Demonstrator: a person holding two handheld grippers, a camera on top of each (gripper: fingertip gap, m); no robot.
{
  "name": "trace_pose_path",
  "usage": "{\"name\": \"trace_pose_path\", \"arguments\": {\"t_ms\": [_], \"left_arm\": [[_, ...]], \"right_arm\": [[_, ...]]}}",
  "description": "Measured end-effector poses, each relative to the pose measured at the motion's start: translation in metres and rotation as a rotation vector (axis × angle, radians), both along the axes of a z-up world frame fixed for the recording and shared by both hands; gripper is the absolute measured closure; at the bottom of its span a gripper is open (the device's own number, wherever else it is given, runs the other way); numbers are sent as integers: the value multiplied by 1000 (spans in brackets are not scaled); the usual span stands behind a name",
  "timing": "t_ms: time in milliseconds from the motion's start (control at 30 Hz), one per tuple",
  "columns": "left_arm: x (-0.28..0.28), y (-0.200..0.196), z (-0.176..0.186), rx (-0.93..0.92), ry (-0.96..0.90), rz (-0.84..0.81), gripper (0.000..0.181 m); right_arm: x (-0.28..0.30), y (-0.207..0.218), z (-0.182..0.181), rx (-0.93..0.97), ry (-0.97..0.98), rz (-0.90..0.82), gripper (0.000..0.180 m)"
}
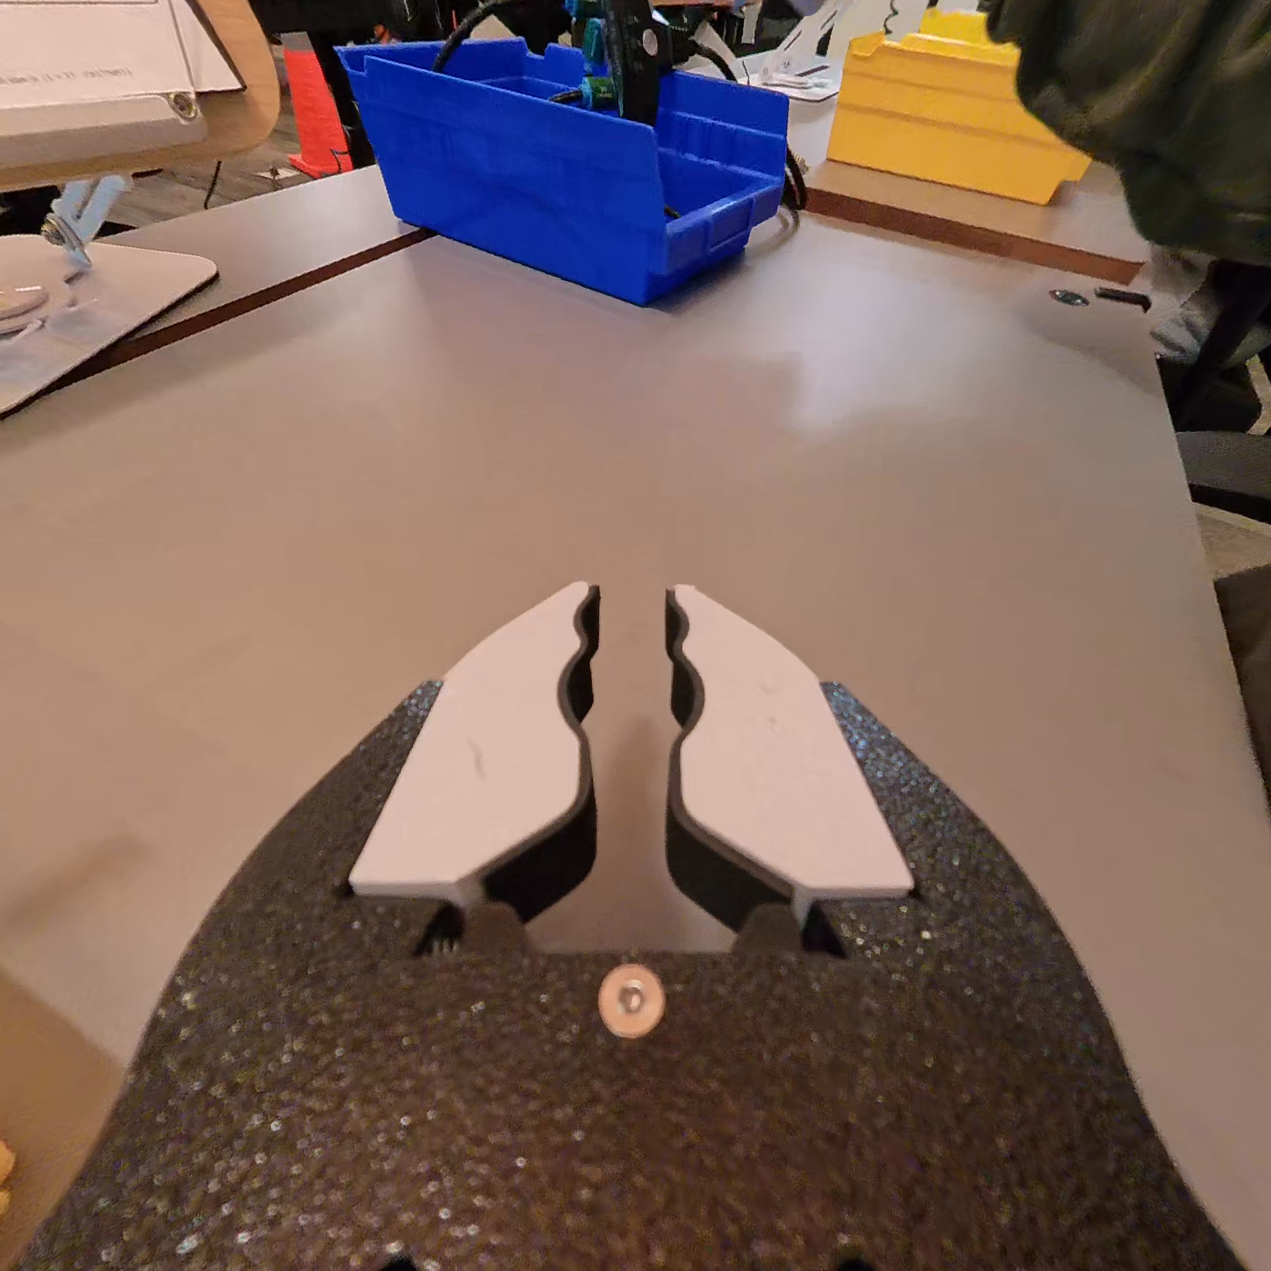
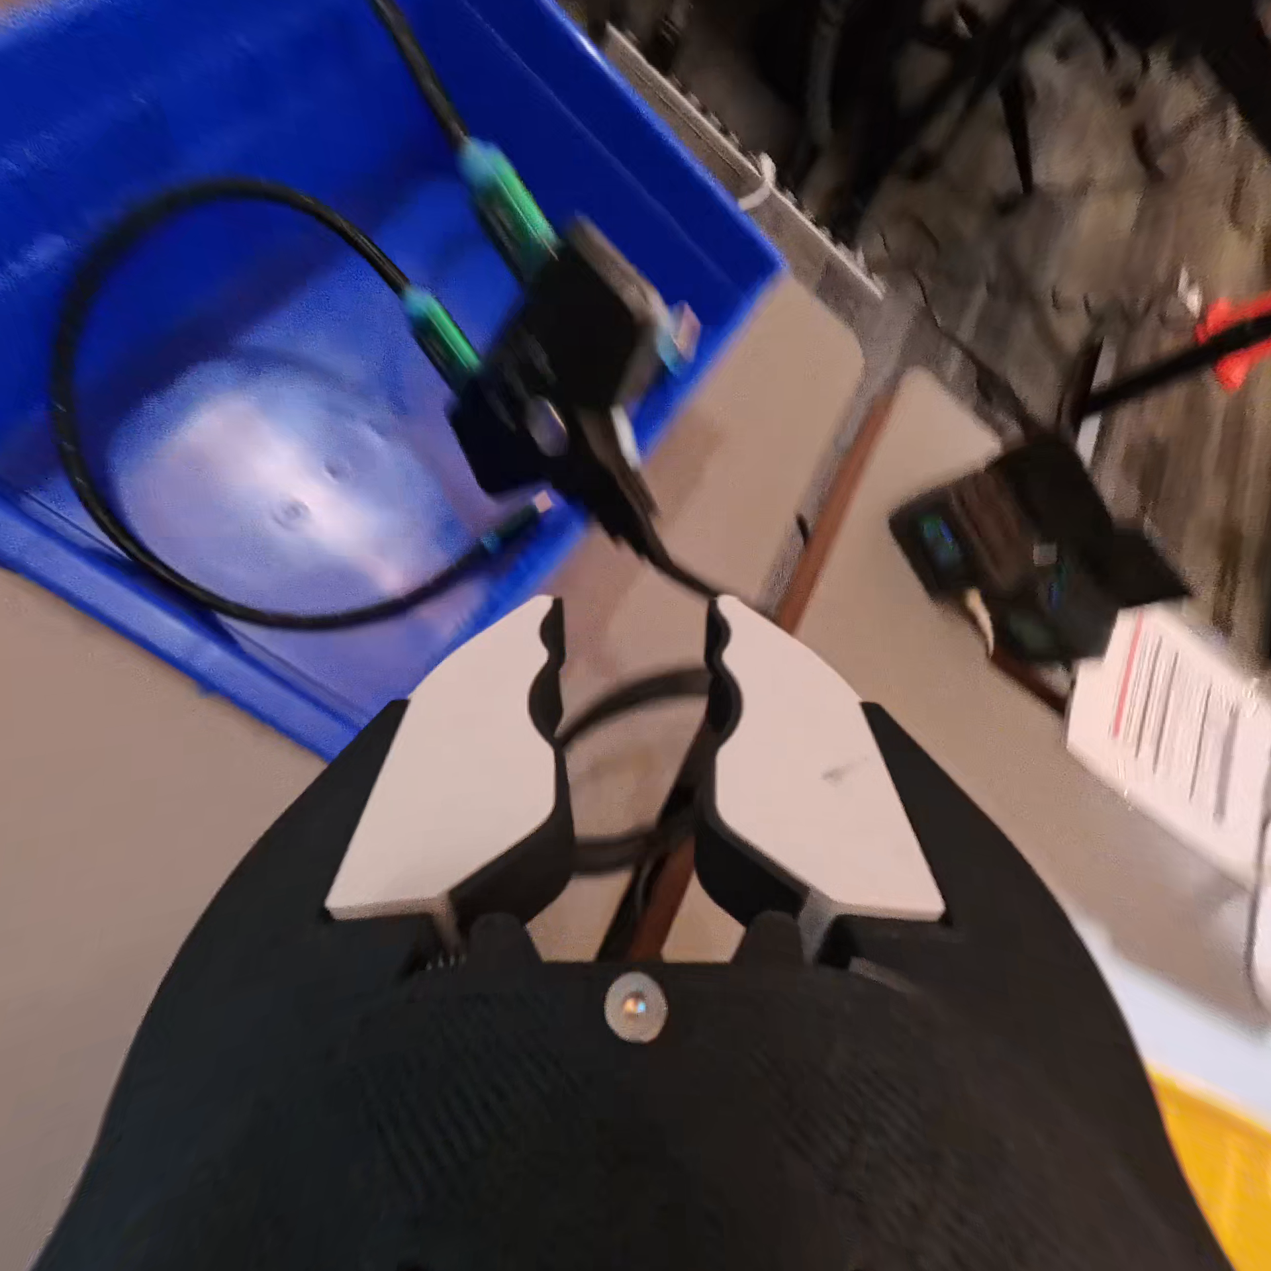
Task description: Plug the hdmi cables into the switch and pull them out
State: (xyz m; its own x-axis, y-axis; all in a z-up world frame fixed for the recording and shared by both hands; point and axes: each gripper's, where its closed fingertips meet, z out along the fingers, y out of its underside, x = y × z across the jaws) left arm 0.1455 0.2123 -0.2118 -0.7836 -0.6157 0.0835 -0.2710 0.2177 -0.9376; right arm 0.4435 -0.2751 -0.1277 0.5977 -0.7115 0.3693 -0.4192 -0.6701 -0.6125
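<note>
The black switch is over the near corner of the blue bin, with two green-ended HDMI plugs in it. Their black cable loops inside the bin. My right gripper is open just short of the switch. A black cable from the switch runs down past its right fingertip. The view is blurred, and I cannot tell what holds the switch up. In the left wrist view the switch shows above the blue bin. My left gripper is narrowly open and empty, low over the grey table.
A yellow bin stands at the far right, beside a person's dark green sleeve. A white stand is at the left edge. In the right wrist view, a black device and a white labelled box lie to the right.
</note>
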Motion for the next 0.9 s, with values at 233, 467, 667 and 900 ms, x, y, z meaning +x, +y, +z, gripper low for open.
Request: {"name": "trace_pose_path", "arguments": {"t_ms": [233,467,667,900], "left_arm": [[-2,-11,-6,37,25,-30,163],[-4,-21,-10,52,49,-22,163],[-14,-15,-10,58,48,-6,163],[-11,-19,-8,36,43,-25,164]], "right_arm": [[-46,-42,-66,373,118,-128,122],[-23,-25,-104,251,-19,-191,168],[-12,-14,-30,473,-132,-161,171],[-12,62,79,941,-81,10,171]]}}
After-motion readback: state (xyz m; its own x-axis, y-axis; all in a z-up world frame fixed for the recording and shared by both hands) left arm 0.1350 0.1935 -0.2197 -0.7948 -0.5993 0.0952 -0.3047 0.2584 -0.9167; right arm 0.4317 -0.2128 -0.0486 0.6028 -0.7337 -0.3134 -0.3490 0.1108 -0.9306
